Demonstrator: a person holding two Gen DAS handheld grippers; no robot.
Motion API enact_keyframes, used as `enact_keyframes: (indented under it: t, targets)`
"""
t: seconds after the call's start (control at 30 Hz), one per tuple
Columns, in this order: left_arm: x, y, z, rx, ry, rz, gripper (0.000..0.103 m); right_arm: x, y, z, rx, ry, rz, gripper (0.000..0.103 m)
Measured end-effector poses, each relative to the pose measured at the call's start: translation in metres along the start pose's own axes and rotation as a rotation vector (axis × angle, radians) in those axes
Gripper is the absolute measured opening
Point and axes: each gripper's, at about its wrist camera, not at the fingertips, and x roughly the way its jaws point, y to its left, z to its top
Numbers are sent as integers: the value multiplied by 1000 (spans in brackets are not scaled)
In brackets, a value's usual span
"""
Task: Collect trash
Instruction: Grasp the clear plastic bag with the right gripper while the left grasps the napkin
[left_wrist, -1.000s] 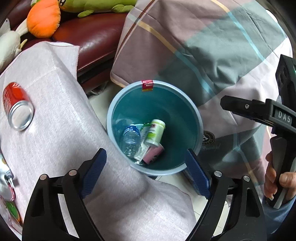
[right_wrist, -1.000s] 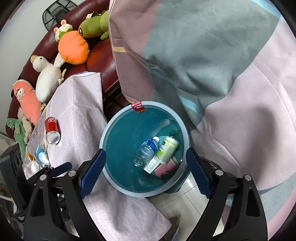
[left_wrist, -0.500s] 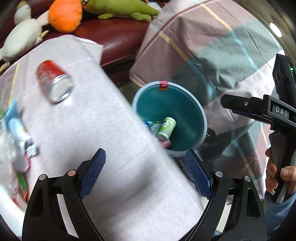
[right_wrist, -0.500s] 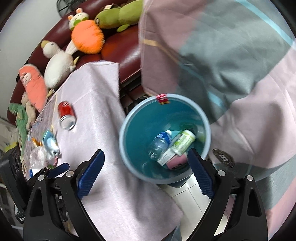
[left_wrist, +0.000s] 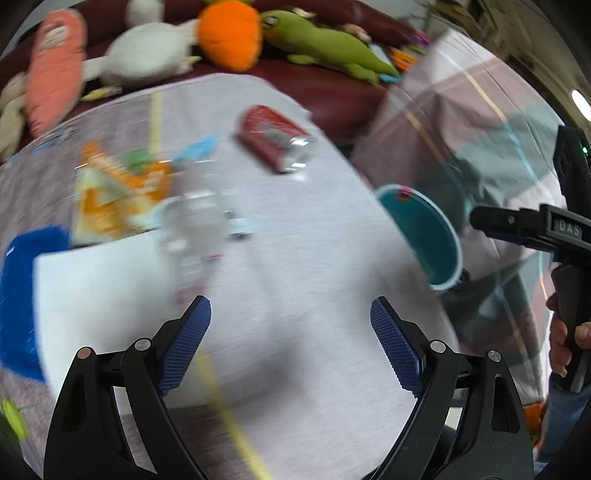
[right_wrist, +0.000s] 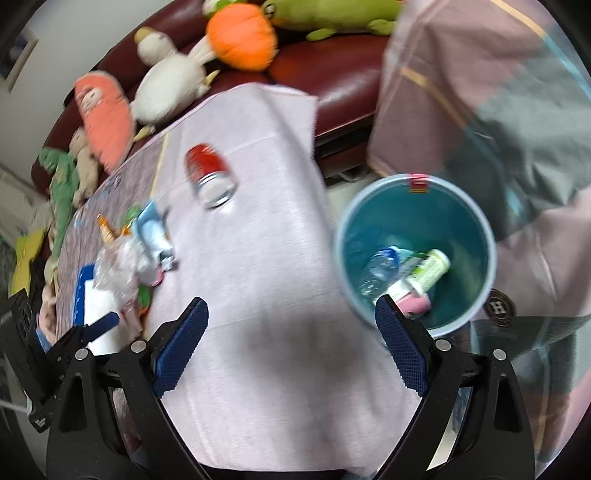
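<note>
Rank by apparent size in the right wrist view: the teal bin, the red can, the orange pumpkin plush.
1. Teal bin, clearly largest.
2. Orange pumpkin plush.
3. Red can.
The plush lies farther from the camera than the can, so their true sizes stay unsure.

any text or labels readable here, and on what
"DAS" on the right gripper body, in the left wrist view.
"H" on a round emblem on the blanket beside the bin.
Red can, bin tag, wrappers: print too blurred.

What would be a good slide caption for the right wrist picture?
Open right gripper above a cloth-covered table: red can and wrappers left to collect, bottles already in the teal bin.
</note>
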Motion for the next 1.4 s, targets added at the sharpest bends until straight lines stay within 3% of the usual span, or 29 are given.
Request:
enact_keyframes:
  t: [0.23,0.4,0.7,0.73,0.83,0.97,1.0,1.07,1.1,1.13,1.4]
  targets:
    - [-35,77,-15,-124,-74,61,91,23,77,-5,-115,60,47,88]
    - [-41,124,-23,-194,-70,83,92,47,124,-8,-181,108,81,88]
    - [-26,159,-40,-230,-28,70,92,100,184,-5,-204,175,143,88]
    - [-26,161,-40,-230,-27,65,92,103,187,-3,-206,175,142,86]
    - [-25,163,-40,-226,-32,60,92,114,195,1,-209,183,154,64]
    - [-21,161,-38,-210,-22,34,73,127,199,5,-204,197,165,59]
    - [-20,160,-38,-204,-22,36,60,129,199,5,-202,200,170,56]
    - [-19,157,-38,-198,-18,34,36,132,200,5,-202,199,187,31]
    - [-20,155,-37,-200,-23,25,23,133,200,5,-200,199,194,31]
    - [-22,153,-37,-198,-28,22,18,131,201,5,-204,192,198,29]
    - [-47,111,-29,-104,-87,-31,14,98,174,6,-195,128,200,28]
